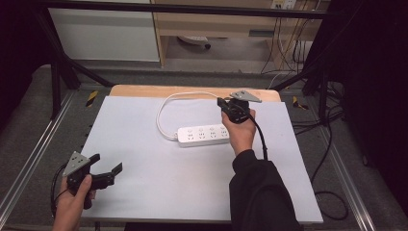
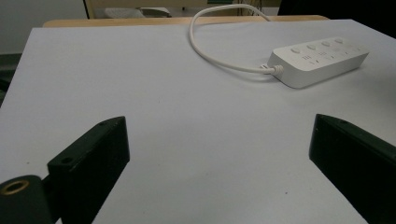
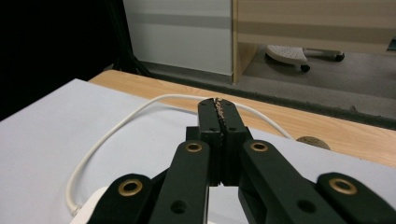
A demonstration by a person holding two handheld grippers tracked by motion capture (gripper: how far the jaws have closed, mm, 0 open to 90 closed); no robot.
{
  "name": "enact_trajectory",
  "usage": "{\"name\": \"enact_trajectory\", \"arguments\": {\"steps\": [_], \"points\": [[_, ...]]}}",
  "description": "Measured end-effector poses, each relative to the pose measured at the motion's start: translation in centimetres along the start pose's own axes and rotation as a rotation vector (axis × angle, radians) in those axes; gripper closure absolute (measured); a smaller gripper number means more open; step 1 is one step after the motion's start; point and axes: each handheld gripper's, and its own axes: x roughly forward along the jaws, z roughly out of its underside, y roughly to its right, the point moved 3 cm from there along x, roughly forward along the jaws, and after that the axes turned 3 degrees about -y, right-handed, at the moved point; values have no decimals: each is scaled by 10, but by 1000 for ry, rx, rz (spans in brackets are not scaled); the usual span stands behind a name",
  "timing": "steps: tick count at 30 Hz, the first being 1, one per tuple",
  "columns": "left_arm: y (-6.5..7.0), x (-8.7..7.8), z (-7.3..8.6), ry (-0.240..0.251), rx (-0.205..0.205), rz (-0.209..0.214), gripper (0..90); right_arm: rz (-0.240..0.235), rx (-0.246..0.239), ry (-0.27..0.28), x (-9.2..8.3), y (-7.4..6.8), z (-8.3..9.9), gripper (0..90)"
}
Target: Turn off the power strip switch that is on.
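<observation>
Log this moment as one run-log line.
left gripper: open, near table corner | right gripper: shut, empty, above power strip | cord: looped behind

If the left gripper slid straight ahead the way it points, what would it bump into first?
Probably nothing soon: the open left gripper faces bare pale table sheet. The white plastic power strip lies ahead but off to one side, so it might miss.

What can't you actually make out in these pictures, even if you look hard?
- The white cable of the power strip: its far end passes behind the right gripper in the high view, so its plug is hidden.
- The strip's right end: covered by the person's right hand.
- Socket markings: too small.
- Left gripper: its jaws stand wide apart, their bases cut off by the bottom edge.
</observation>
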Motion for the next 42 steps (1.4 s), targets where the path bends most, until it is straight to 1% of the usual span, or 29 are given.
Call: {"name": "enact_trajectory", "arguments": {"steps": [3, 4, 8, 15, 21, 26, 31, 37, 42], "points": [[0, 0, 0, 1, -1, 1, 51, 0, 1, -11, 4, -1, 2, 900], [0, 0, 0, 3, -2, 2, 51, -3, 7, -20, 9, -3, 4, 900], [0, 0, -1, 6, 0, 3, 51, -7, 11, -38, 17, -6, 8, 900], [0, 1, -1, 4, -3, 5, 51, -4, -1, -66, 27, -10, 15, 900], [-1, 1, 0, 1, -3, 7, 51, -9, -13, -95, 35, -15, 25, 900], [-1, 1, 0, 3, -5, 7, 51, -11, -27, -112, 39, -18, 29, 900], [-1, 1, 0, 1, -6, 8, 51, -11, -21, -121, 42, -18, 31, 900], [-2, 1, 0, 0, -2, 6, 51, -15, -28, -134, 45, -20, 34, 900], [-2, 0, 0, 1, -4, 5, 51, -16, -17, -144, 46, -20, 40, 900]]}}
